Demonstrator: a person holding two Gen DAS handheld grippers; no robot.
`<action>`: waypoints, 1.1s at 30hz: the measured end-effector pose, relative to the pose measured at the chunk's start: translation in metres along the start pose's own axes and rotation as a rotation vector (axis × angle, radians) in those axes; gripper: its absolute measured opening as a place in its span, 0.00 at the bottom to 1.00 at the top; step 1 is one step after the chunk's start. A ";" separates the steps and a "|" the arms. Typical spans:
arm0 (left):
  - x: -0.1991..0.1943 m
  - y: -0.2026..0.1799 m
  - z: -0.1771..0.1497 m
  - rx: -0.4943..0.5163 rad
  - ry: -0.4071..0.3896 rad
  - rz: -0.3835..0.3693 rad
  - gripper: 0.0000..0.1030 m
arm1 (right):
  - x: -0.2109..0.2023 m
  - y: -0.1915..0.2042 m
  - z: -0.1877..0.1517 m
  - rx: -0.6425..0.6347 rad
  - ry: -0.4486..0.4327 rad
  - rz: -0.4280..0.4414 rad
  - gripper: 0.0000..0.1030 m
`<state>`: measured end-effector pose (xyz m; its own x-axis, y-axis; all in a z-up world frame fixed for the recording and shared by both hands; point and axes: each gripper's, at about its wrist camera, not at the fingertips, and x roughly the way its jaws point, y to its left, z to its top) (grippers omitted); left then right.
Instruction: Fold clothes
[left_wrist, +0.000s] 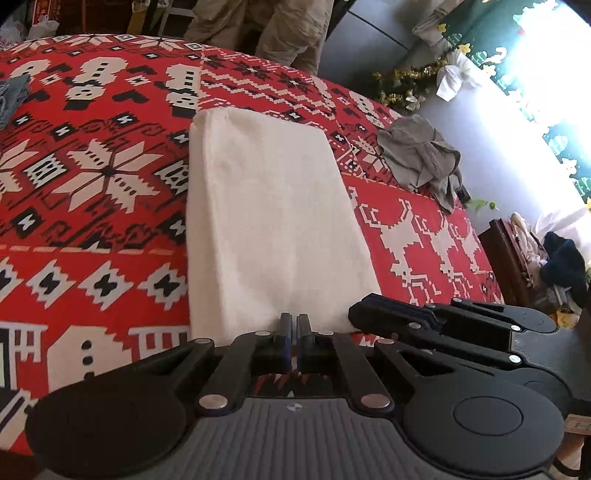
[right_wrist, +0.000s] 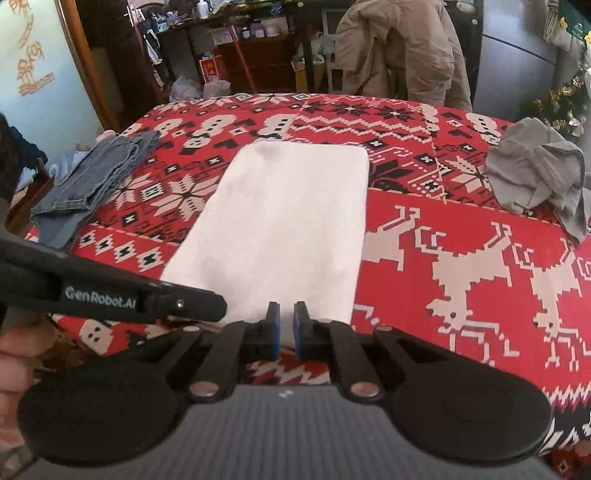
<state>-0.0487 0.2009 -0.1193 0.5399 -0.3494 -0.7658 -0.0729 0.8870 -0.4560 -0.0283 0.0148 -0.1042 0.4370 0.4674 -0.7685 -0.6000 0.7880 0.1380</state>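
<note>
A white cloth (left_wrist: 269, 221) (right_wrist: 288, 221), folded into a long rectangle, lies flat in the middle of the red patterned tablecloth (left_wrist: 92, 258) (right_wrist: 461, 221). My left gripper (left_wrist: 294, 326) is at the cloth's near edge, its blue-padded fingers pressed together on that edge. My right gripper (right_wrist: 287, 321) pinches the same near edge, with white fabric showing in the narrow gap between its pads. The two grippers sit side by side: the right gripper (left_wrist: 356, 312) shows in the left wrist view, and the left gripper (right_wrist: 221, 306) in the right wrist view.
A crumpled grey garment (left_wrist: 417, 155) (right_wrist: 535, 177) lies near the table's right edge. Folded jeans (right_wrist: 96, 173) (left_wrist: 13, 92) rest at the left edge. A beige jacket (right_wrist: 399, 48) hangs on a chair beyond the far edge. A hand (right_wrist: 14, 354) holds the left gripper.
</note>
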 end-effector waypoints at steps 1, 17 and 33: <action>-0.001 0.000 -0.001 0.004 -0.001 0.005 0.03 | -0.002 0.002 0.000 0.001 -0.009 0.009 0.09; -0.027 -0.020 -0.048 0.393 -0.112 0.254 0.35 | -0.034 0.034 -0.027 -0.367 -0.063 -0.090 0.10; -0.004 -0.053 -0.100 1.259 -0.307 0.524 0.57 | 0.006 0.091 -0.094 -1.181 -0.165 -0.373 0.27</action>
<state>-0.1309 0.1248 -0.1379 0.8564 0.0370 -0.5150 0.3838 0.6216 0.6829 -0.1432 0.0516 -0.1554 0.7370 0.4054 -0.5408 -0.6187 0.0824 -0.7813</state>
